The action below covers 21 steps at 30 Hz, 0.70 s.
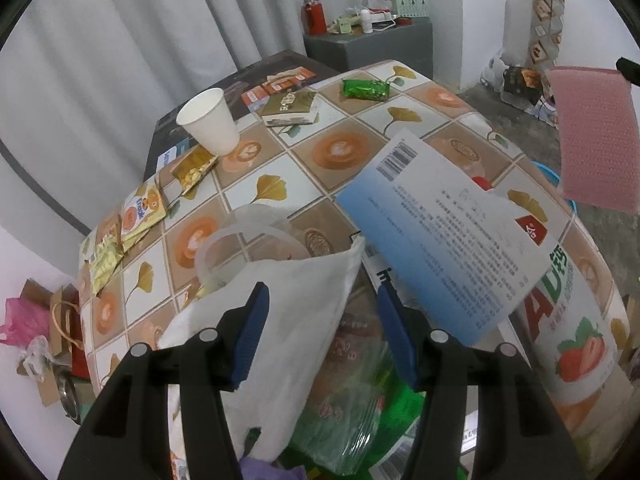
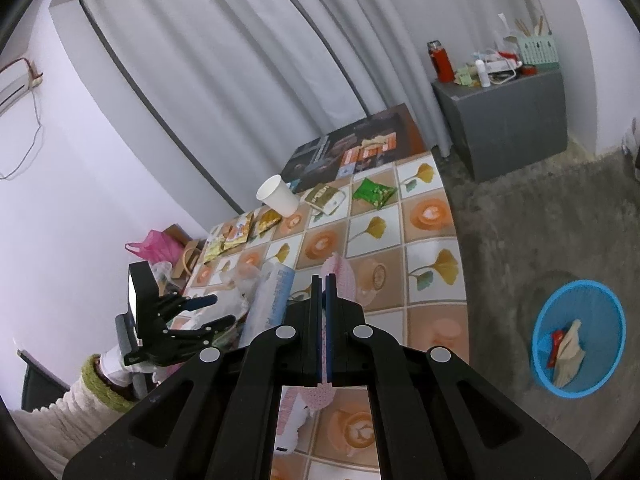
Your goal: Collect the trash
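My left gripper (image 1: 322, 288) is open and points down over a heap of trash at the near end of the table (image 1: 340, 148). A crumpled white tissue (image 1: 288, 300) lies between its blue pads, with clear and green wrappers (image 1: 352, 392) underneath. A blue-and-white packet (image 1: 440, 240) leans against a strawberry drink pack (image 1: 576, 320) just to the right. My right gripper (image 2: 325, 280) is shut on a pink cloth (image 2: 342, 276), which also hangs at the left wrist view's upper right as the pink cloth (image 1: 592, 136). The left gripper (image 2: 222, 309) is seen beside the heap.
On the table stand a white paper cup (image 1: 208, 120), a tissue pack (image 1: 290, 108), a green snack packet (image 1: 366, 89) and yellow sachets (image 1: 140, 216) along the left edge. A blue basket (image 2: 578, 338) holding some trash sits on the floor to the right. A grey cabinet (image 2: 508, 120) stands at the back.
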Each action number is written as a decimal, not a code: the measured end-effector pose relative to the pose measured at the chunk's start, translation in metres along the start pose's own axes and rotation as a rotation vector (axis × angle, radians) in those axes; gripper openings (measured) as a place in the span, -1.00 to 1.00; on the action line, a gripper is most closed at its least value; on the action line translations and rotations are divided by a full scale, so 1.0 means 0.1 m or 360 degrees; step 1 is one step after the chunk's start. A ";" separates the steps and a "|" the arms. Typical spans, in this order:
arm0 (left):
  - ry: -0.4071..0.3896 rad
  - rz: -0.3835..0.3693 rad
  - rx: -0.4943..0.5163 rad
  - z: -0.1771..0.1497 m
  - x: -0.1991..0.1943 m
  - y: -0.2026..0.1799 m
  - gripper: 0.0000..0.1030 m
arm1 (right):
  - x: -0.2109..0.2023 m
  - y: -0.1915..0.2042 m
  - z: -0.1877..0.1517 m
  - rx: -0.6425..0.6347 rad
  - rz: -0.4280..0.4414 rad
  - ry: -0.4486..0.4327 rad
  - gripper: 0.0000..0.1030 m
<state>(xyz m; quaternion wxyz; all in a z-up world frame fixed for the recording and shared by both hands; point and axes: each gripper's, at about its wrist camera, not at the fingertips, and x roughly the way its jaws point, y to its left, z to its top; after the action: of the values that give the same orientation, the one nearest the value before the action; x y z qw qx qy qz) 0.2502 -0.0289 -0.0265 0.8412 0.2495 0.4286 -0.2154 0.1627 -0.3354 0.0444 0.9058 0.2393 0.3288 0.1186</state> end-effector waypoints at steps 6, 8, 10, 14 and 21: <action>0.0070 0.0076 -0.0005 0.08 0.15 -0.03 0.06 | 0.02 0.01 -0.02 0.0007 0.0011 0.0007 -1.00; 0.0085 0.0082 -0.0024 0.09 0.18 -0.01 0.04 | 0.01 0.01 -0.02 0.0007 0.0013 0.0011 -1.00; 0.0087 0.0077 -0.0046 0.10 0.18 0.02 -0.13 | 0.01 0.01 -0.03 0.0008 0.0012 0.0012 -1.00; 0.0096 0.0043 -0.0093 0.10 0.19 0.08 -0.49 | 0.02 0.00 -0.02 0.0006 0.0015 0.0011 -1.00; 0.0089 -0.0003 -0.0139 0.07 0.18 0.13 -0.72 | 0.00 0.02 -0.01 0.0004 0.0022 0.0010 -1.00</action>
<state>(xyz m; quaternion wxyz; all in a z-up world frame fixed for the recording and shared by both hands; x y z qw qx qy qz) 0.2719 -0.0254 -0.0352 0.8388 0.2182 0.4610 -0.1903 0.1618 -0.3333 0.0441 0.9037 0.2423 0.3302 0.1253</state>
